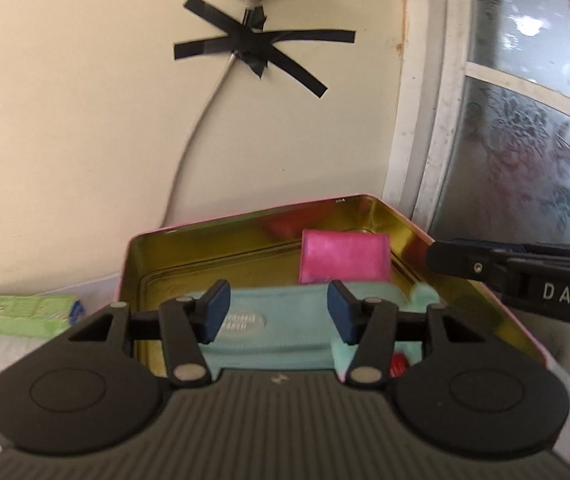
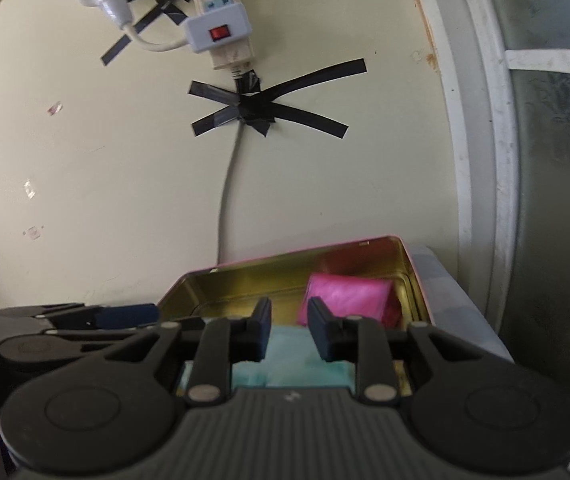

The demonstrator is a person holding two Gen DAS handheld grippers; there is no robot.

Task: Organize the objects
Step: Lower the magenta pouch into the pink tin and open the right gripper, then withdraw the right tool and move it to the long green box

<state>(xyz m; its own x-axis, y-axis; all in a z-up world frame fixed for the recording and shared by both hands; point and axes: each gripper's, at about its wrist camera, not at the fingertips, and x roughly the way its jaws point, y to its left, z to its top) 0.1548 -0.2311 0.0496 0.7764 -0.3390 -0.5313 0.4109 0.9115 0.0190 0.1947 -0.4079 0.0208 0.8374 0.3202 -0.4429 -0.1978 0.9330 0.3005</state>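
Both grippers hang over an open tin box (image 1: pixel 369 216) with a shiny gold inside, which sits by the wall (image 1: pixel 65 140). A flat teal cloth thing (image 1: pixel 285 332) lies in the near part of the box, and a pink packet (image 1: pixel 343 256) rests behind it near the far wall of the tin. The left gripper (image 1: pixel 279 314) has its fingers a fair way apart, and nothing is between them. The right gripper (image 2: pixel 289 330) has its fingers only a little apart and holds nothing too. It looks like things are being put into the box. A green box (image 1: pixel 21 314) lies outside, on the left. Next, a gripper may need to reach out and pick that one up.
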